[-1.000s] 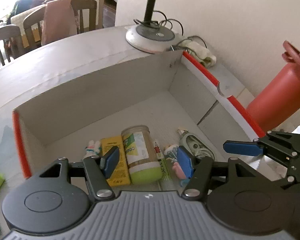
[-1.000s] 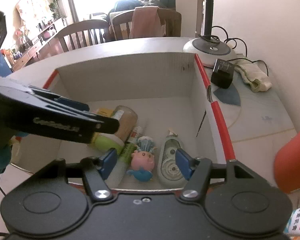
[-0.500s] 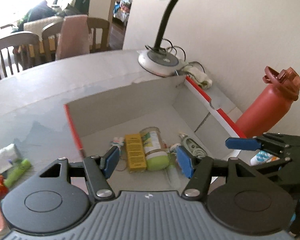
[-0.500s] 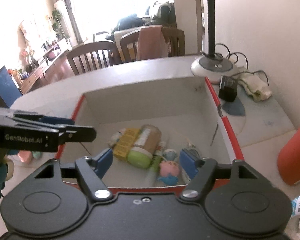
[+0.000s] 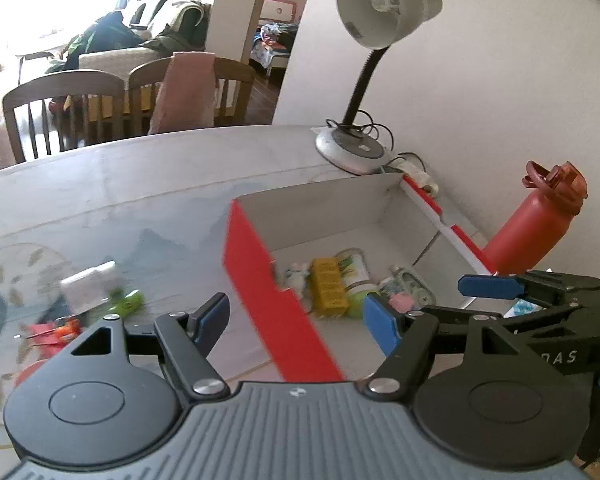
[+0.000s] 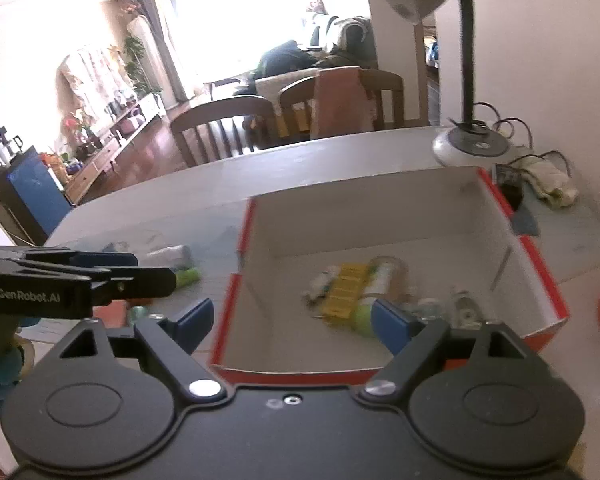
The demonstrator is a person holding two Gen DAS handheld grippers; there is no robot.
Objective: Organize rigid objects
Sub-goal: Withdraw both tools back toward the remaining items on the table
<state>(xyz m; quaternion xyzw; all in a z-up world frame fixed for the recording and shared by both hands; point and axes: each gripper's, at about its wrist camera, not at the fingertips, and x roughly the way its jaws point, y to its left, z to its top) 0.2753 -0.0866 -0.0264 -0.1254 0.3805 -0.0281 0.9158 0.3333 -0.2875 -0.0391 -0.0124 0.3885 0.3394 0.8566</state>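
A red cardboard box (image 5: 256, 280) with a white inside (image 6: 380, 216) stands on the table. In it lie a yellow packet (image 5: 330, 288), a green-capped jar (image 5: 358, 280), a pink toy (image 5: 400, 302) and a white tape dispenser (image 5: 414, 286). My left gripper (image 5: 296, 320) hovers over the box's near left wall, its jaws opening with nothing between them. Nearer the front edge my right gripper (image 6: 290, 320) is opening too, holding nothing. Each gripper shows in the other's view, the right gripper (image 5: 496, 286) at the right and the left gripper (image 6: 112, 272) at the left.
Left of the box lie a white block (image 5: 88, 284), a green item (image 5: 126, 302) and red-orange bits (image 5: 56, 330). A red water bottle (image 5: 536, 220) stands right of the box. A desk lamp (image 5: 352, 148) and cables sit behind it. Wooden chairs (image 6: 224, 128) line the far edge.
Both grippers have pulled back and up out of the box and toward its left side. Both have opened wider. The items stay in the box.
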